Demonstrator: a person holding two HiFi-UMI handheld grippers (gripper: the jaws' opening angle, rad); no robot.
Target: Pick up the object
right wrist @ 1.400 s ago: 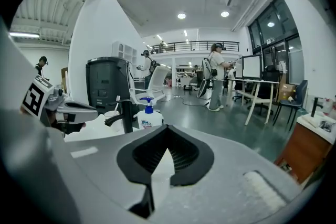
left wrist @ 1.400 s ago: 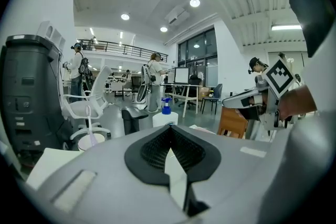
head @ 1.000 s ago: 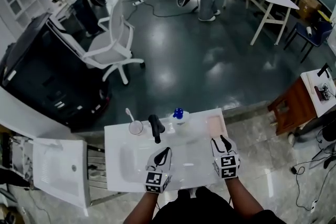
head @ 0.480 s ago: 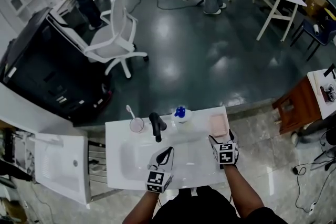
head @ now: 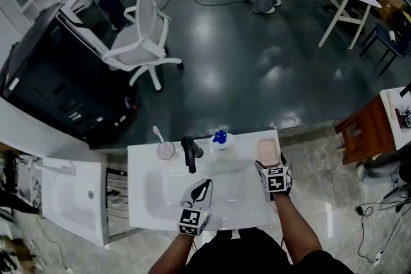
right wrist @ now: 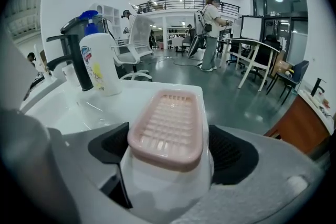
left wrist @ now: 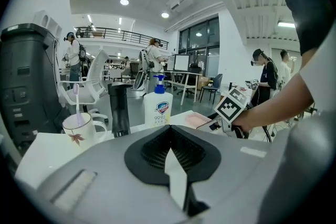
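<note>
- Right gripper (head: 270,167) is down at the back right corner of the white counter (head: 144,202), and its jaws have just been opening. They now stand wide.
- Between those jaws sits the pink soap dish (right wrist: 167,123), the thing to be picked up. There is one black pad on each side of it, and neither pad visibly presses on it.
- The dish lies flat on the counter's corner, and its ribbed grid shows from end to end.
- Left gripper (head: 203,187) hovers over the near side of the basin (head: 168,192). Its jaws are closed tip to tip on nothing.
- Along the back edge, a white mug (left wrist: 79,131) with a leaf print holds a toothbrush (left wrist: 76,105), which stands head up and leans on the rim.
- Beside the mug is the black faucet (head: 189,152), with its spout reaching over the basin.
- Next comes a white soap bottle (left wrist: 158,107) with a blue pump. It stands upright between the faucet and the soap dish, apart from both.
- How full that bottle is, I can't tell.
- Beyond the counter there is a white office chair (head: 138,42) on the dark floor, with people standing farther off.
</note>
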